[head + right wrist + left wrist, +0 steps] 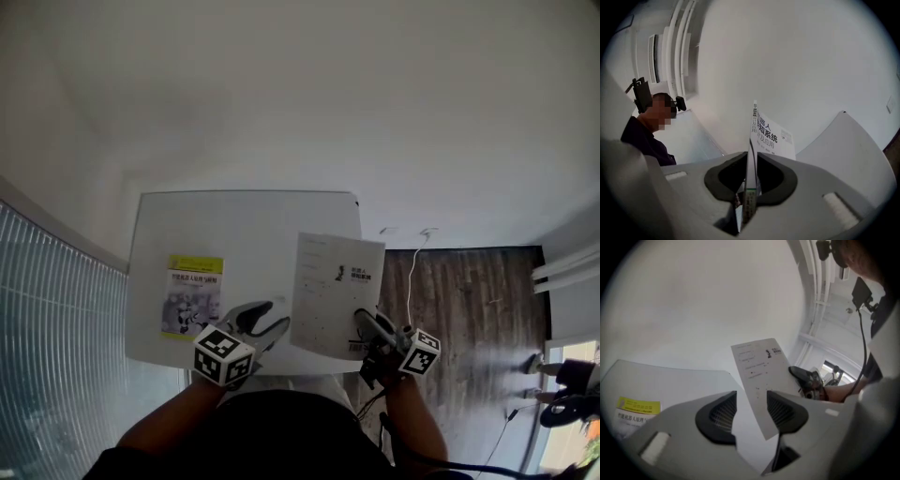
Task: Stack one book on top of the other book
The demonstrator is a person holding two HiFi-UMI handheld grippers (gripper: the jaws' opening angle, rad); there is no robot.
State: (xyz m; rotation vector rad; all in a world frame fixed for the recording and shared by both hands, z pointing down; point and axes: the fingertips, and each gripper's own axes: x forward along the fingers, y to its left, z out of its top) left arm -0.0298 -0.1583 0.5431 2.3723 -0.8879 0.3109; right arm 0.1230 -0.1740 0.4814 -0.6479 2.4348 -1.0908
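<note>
Above the near right edge of the white rectangular table, a thin white paperback book is held tilted, clamped edge-on in the jaws of the right gripper; the left gripper is seen with jaws apart, pressing on nothing; a yellow-topped book is laid flat at the table's left

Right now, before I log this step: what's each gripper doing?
The left gripper is open; the white book has a corner between its jaws, unclamped.
The right gripper is shut on the white book's edge.
</note>
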